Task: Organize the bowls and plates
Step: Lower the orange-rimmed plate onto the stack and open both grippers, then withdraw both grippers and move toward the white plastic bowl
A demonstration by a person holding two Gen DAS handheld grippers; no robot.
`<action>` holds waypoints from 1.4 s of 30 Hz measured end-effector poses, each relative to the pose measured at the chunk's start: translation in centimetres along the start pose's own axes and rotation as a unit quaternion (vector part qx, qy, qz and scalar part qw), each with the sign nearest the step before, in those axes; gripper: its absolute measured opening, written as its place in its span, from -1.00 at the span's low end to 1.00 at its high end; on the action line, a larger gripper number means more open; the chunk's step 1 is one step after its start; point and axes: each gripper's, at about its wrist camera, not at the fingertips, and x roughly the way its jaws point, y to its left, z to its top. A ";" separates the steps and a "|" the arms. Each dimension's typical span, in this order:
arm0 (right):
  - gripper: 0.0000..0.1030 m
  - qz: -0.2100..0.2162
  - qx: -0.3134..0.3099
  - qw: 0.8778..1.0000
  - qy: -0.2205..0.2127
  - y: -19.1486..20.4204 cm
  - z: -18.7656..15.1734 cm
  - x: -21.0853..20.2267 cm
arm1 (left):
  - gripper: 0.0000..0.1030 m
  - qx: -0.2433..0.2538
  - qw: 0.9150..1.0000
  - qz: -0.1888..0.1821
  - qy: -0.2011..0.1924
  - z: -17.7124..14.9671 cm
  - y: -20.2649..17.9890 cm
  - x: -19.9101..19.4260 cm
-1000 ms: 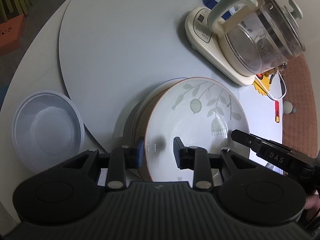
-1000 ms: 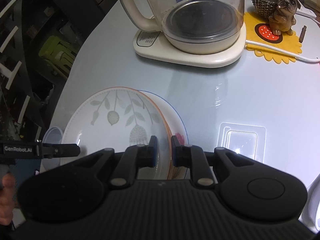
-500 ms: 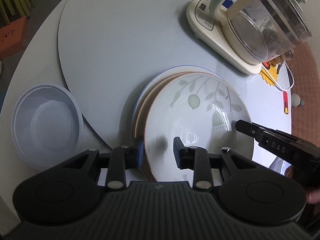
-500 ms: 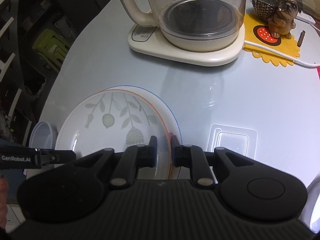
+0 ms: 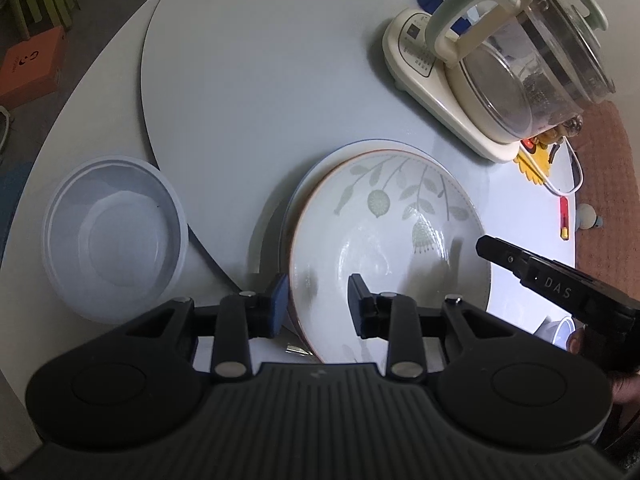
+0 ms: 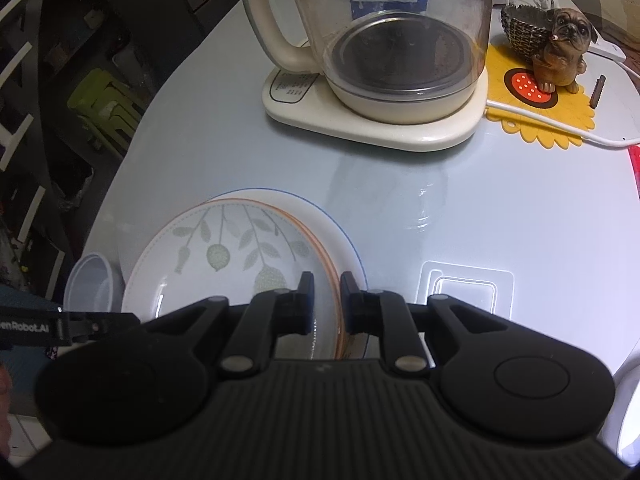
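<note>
A leaf-patterned plate (image 5: 392, 248) with an orange rim lies on top of a stack; a blue-rimmed white plate (image 5: 320, 168) shows under it. My left gripper (image 5: 318, 300) has its fingers either side of the near rim of the leaf plate. My right gripper (image 6: 325, 300) is shut on the opposite rim of the same plate (image 6: 224, 256), with the blue-rimmed plate (image 6: 336, 228) beneath. A clear plastic bowl (image 5: 116, 236) sits left of the stack on the table; it also shows in the right wrist view (image 6: 90, 284).
A glass kettle on a cream base (image 5: 516, 68) stands behind the stack, also in the right wrist view (image 6: 384, 52). A pug figurine (image 6: 560, 48) on a yellow mat (image 6: 540, 120) sits far right. A round turntable (image 5: 260, 60) covers the table's middle.
The leaf plate has shifted over the stack and sits more centred on the blue-rimmed plate. Both grippers moved with it and kept their hold on its rims.
</note>
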 end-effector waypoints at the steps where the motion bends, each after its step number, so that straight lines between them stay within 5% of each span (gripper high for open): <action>1: -0.68 0.000 0.000 1.000 -0.002 0.0 0.0 -0.3 | -0.30 0.002 1.000 0.000 -0.003 -0.2 0.0 -0.3; 14: -0.68 0.010 0.012 0.998 -0.058 1.8 -2.2 -7.4 | -0.30 0.053 0.996 -0.014 -0.067 -2.9 -2.7 -6.3; 35: -0.64 0.028 -0.007 0.994 -0.103 3.8 -10.7 -17.5 | -0.30 0.076 0.991 -0.006 -0.110 -14.7 -3.4 -12.9; 38: -0.63 0.036 -0.014 0.994 -0.099 3.7 -11.4 -17.8 | -0.12 0.068 0.991 0.000 -0.119 -16.0 -3.4 -13.7; 41: -0.37 0.043 -0.021 0.994 -0.094 3.6 -11.8 -17.8 | 0.09 0.055 0.990 0.013 -0.128 -17.0 -3.5 -14.1; 42: -0.09 0.045 -0.023 0.994 -0.094 3.5 -11.8 -17.8 | 0.12 0.050 0.990 0.016 -0.132 -17.2 -3.5 -14.3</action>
